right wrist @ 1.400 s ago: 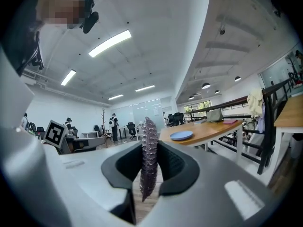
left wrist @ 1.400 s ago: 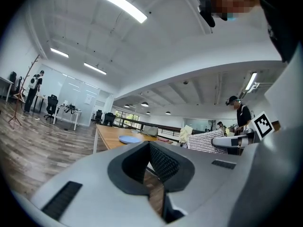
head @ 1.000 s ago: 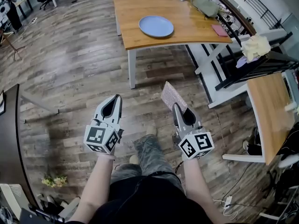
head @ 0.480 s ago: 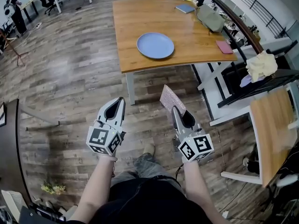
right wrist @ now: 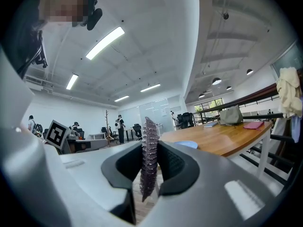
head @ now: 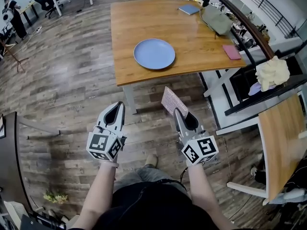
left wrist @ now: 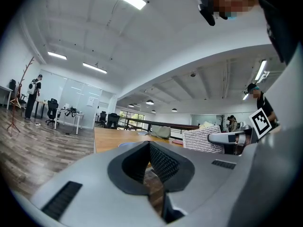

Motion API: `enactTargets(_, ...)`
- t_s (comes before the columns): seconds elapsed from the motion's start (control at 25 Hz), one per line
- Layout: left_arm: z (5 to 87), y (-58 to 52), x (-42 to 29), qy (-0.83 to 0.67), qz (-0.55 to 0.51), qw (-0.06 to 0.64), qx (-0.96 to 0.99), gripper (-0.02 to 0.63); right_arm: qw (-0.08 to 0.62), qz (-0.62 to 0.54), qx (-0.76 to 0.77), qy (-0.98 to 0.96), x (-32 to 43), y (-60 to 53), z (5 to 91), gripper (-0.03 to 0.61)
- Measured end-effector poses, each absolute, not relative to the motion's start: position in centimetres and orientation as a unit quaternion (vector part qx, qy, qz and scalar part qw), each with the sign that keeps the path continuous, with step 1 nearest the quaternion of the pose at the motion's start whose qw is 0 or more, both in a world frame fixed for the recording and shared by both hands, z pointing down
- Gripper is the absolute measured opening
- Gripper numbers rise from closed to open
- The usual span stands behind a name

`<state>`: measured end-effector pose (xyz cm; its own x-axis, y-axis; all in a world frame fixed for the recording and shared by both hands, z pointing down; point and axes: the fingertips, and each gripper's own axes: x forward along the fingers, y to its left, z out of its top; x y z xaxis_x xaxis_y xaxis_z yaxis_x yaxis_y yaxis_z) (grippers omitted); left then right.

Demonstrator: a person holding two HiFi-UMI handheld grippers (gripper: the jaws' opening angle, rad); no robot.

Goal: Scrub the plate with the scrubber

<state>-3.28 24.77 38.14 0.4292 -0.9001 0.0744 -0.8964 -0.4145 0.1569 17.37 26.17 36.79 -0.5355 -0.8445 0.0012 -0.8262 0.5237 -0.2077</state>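
Note:
A round blue plate (head: 154, 53) lies on the wooden table (head: 139, 18) ahead of me, near its front edge. My right gripper (head: 178, 112) is shut on a flat pinkish-grey scrubber (head: 173, 101), which stands on edge out of the jaws and stays short of the table over the floor. The right gripper view shows the scrubber (right wrist: 148, 157) clamped between the pads, with the plate (right wrist: 186, 144) beyond it. To the left, level with it, my left gripper (head: 118, 107) is shut and holds nothing. The left gripper view shows the closed jaws, with the plate's rim (left wrist: 126, 144) just above them.
On the table's far right lie a pink notebook (head: 231, 51), a blue book (head: 189, 8) and a grey bag (head: 216, 19). A black rack with a pale cloth (head: 272, 73) and a second wooden desk (head: 280, 138) stand at the right. A dark cabinet (head: 7, 152) is at the left.
Both grippers have moved forward toward the table, so the table and plate sit nearer and lower in the head view. The scrubber stays clamped in the right gripper.

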Motion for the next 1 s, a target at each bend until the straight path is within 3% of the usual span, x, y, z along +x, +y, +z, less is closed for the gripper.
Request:
enactTargets(0.48, 39.9, 20.0, -3.2, -0.542, -0.001, 0.099, 0.835, -0.005, 0.050, -0.110, -0.463, 0.878, 17.0, 20.4, 38.1, 0.086)
enactTargets(1.0, 40.1, 5.6, -1.8, -0.477, 0.006, 0.106, 0.872, -0.005, 0.029, -0.111, -0.495, 0.861, 16.0, 8.3, 38.2, 0.086)
